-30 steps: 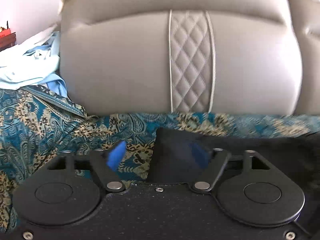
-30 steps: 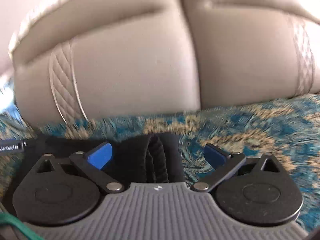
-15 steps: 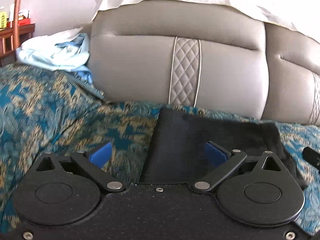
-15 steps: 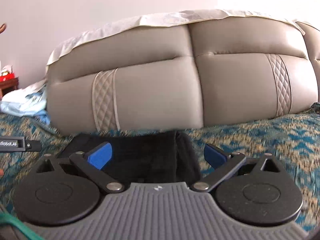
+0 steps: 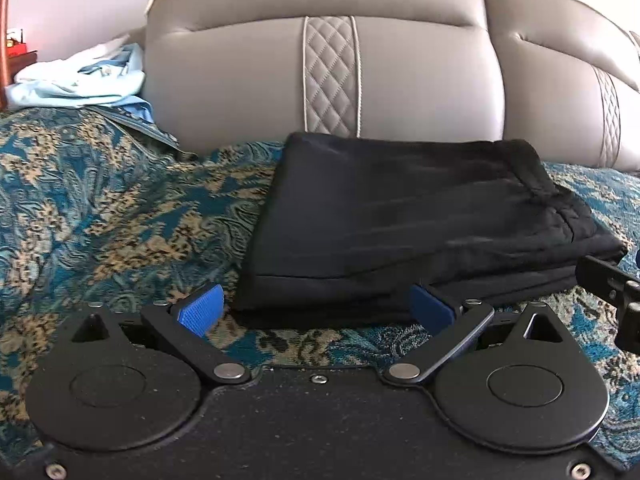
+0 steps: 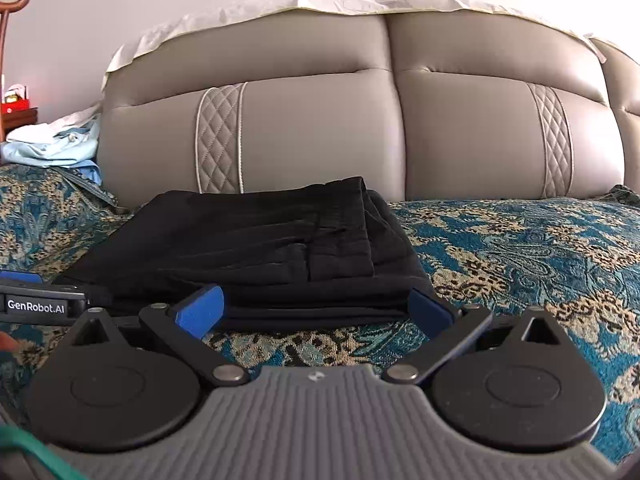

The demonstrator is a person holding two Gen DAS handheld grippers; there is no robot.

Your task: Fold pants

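The black pants (image 5: pixel 408 216) lie folded into a flat stack on the patterned bedspread, close to the headboard; they also show in the right wrist view (image 6: pixel 256 248). My left gripper (image 5: pixel 316 312) is open and empty, just short of the stack's near edge. My right gripper (image 6: pixel 316 312) is open and empty, also just short of the near edge. Part of the right gripper (image 5: pixel 608 284) shows at the right edge of the left wrist view, and part of the left gripper (image 6: pixel 40 300) at the left edge of the right wrist view.
A teal and gold bedspread (image 6: pixel 520 248) covers the bed. A grey padded headboard (image 6: pixel 312 136) stands right behind the pants. Light blue clothes (image 5: pixel 80 84) are piled at the far left by a wooden stand (image 6: pixel 8 40).
Both grippers have pulled back and away from the pants, which lay between their fingers a second ago. The folded stack now lies free in front of them.
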